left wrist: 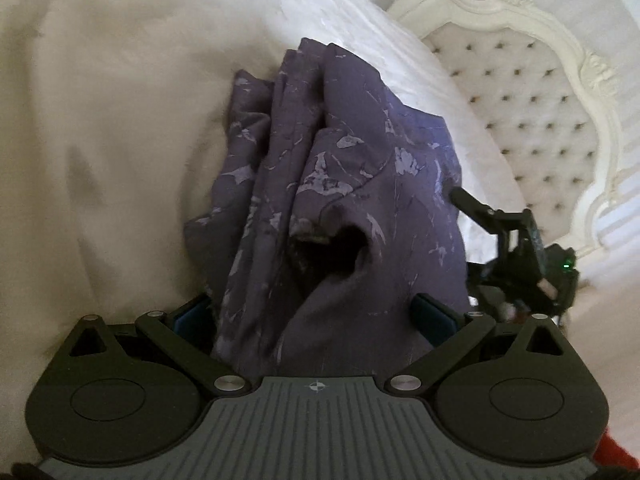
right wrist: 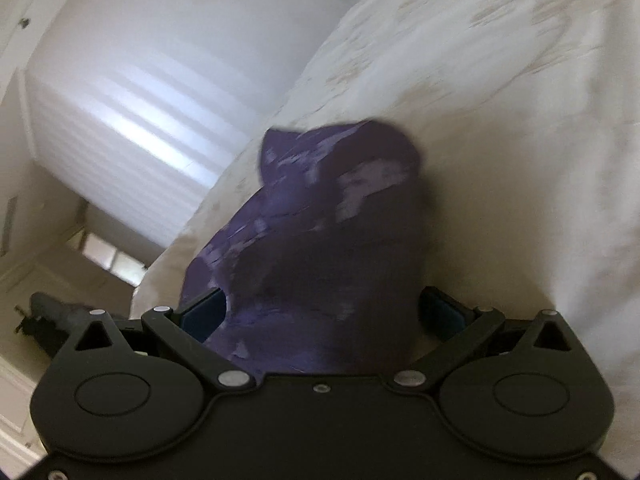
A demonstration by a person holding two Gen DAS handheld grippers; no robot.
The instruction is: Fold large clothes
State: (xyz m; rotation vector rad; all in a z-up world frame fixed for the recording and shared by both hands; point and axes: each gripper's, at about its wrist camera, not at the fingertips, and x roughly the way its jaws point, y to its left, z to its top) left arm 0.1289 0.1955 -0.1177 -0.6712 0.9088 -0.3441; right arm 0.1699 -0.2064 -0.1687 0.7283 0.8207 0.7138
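i have both the left gripper [left wrist: 314, 314] and right gripper [right wrist: 322, 312] gaping wide around the purple garment [left wrist: 332, 184], gripping nothing; closing now on the bunched heap risks pinching several layers, or the bedspread [left wrist: 100, 120] beneath.

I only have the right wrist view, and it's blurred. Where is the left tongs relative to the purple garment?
Observer: The left tongs stands open, with the purple garment bunched between its pads.
Operator: Is the garment folded flat?
Observer: No, it lies crumpled in ridges on the cream bedspread.
Operator: Anything behind the bed?
Observer: A tufted white headboard stands beyond the right tongs, which reaches in from the garment's far side.
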